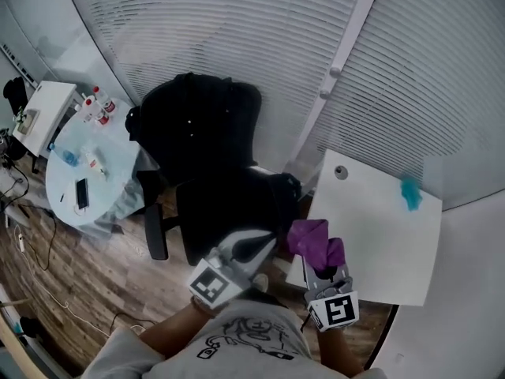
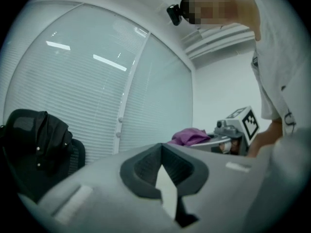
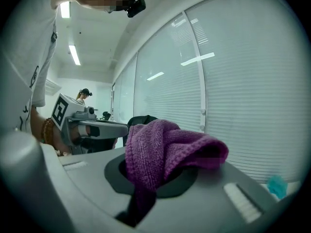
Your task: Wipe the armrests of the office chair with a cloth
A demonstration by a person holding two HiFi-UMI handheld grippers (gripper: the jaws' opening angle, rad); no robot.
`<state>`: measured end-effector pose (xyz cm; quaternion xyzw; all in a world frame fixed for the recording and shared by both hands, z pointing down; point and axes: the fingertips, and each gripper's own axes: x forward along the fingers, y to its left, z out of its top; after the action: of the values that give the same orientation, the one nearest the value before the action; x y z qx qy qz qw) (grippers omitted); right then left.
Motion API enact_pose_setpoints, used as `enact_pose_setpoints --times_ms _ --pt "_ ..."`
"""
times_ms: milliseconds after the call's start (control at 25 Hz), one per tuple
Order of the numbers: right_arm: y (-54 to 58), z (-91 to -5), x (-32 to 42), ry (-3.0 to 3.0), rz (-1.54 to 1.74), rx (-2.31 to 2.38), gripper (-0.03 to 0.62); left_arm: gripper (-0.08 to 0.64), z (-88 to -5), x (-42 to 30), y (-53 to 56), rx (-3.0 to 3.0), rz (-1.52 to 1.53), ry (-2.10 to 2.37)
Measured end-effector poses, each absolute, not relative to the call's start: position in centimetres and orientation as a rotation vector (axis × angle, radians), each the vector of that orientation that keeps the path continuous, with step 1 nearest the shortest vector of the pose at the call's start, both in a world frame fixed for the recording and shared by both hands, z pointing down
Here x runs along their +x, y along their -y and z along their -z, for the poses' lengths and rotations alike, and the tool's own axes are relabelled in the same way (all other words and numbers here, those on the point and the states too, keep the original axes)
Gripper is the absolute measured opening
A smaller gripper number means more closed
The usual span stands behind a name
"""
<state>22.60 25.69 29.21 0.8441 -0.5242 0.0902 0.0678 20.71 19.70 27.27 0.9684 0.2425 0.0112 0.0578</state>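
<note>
The black office chair (image 1: 213, 156) stands in front of me with a dark jacket (image 1: 193, 121) draped over its backrest. One armrest (image 1: 155, 221) shows on its left and the other (image 1: 289, 185) on its right. My right gripper (image 1: 319, 260) is shut on a purple cloth (image 1: 312, 239), held just right of the seat, near the white table's corner. Seen from the right gripper view, the cloth (image 3: 165, 149) bunches out over the jaws. My left gripper (image 1: 264, 247) hovers over the seat's front edge with its jaws closed and nothing in them. Neither gripper touches an armrest.
A white table (image 1: 379, 235) stands at the right with a small teal object (image 1: 410, 194) on it. At the left, a round table (image 1: 118, 152) carries bottles and a phone (image 1: 82, 193). Window blinds (image 1: 237, 30) run behind the chair. The floor is wood (image 1: 87, 275).
</note>
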Motion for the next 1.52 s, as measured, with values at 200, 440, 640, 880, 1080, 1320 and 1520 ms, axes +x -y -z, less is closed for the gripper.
enact_pose_setpoints --times_ms 200,440,640,880,1080,1320,1520 --pt "-26.7 -26.8 21.1 1.583 -0.242 2.572 0.029 0.002 -24.9 19.0 -20.8 2.956 -0.006 -0.711" --pt "-26.6 -26.8 20.5 1.622 -0.242 2.552 0.029 0.002 -24.5 18.0 -20.7 2.99 -0.002 -0.647" --pt "-25.3 -26.9 19.5 1.722 -0.236 2.486 0.029 0.002 -24.3 16.5 -19.7 3.007 0.012 -0.531" --pt "-21.9 -26.3 16.9 1.894 -0.213 2.356 0.029 0.002 -24.0 13.1 -17.1 3.053 0.02 -0.315" --pt "-18.6 -26.0 13.2 2.052 -0.188 2.209 0.029 0.002 -23.8 8.5 -14.4 3.055 0.003 -0.081" --pt "-13.7 -26.3 7.8 2.262 -0.154 2.024 0.029 0.002 -24.7 2.8 -10.5 3.042 -0.001 0.203" --pt "-9.7 -25.8 2.4 2.395 -0.116 1.853 0.029 0.002 -24.7 -2.1 -7.1 3.024 0.012 0.384"
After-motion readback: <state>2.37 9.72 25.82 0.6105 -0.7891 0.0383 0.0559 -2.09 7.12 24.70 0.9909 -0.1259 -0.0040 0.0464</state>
